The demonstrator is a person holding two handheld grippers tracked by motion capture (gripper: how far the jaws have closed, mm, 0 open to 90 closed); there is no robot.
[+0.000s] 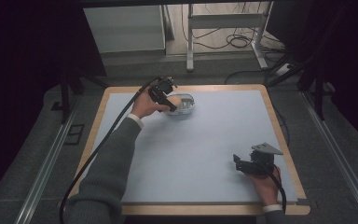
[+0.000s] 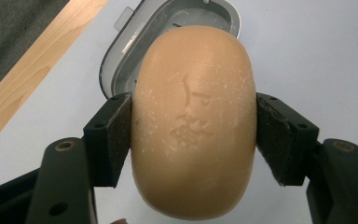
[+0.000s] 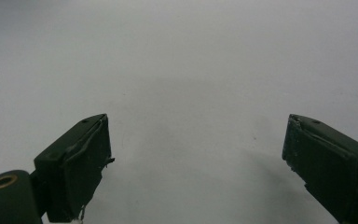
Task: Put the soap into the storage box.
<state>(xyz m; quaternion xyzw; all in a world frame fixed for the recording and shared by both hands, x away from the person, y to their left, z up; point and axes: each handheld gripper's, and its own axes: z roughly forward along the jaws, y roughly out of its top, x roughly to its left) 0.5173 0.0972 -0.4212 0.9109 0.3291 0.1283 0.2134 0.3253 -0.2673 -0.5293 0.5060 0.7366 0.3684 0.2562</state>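
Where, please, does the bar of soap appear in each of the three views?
High view: the bar of soap sits far left of centre, in the left hand-held gripper, over the grey dish.
Left gripper view: centre, clamped between both jaws.
Right gripper view: not in it.
Shared landmark: the grey dish behind the soap.

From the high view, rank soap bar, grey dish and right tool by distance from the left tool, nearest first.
1. Soap bar: clamped in the left tool.
2. Grey dish: just beyond, far-left of table.
3. Right tool: near-right corner, farthest.

Tan soap [image 2: 193, 135], grey dish [image 2: 121, 56], black tool [image 2: 193, 140], pale blue mat [image 1: 205, 149].
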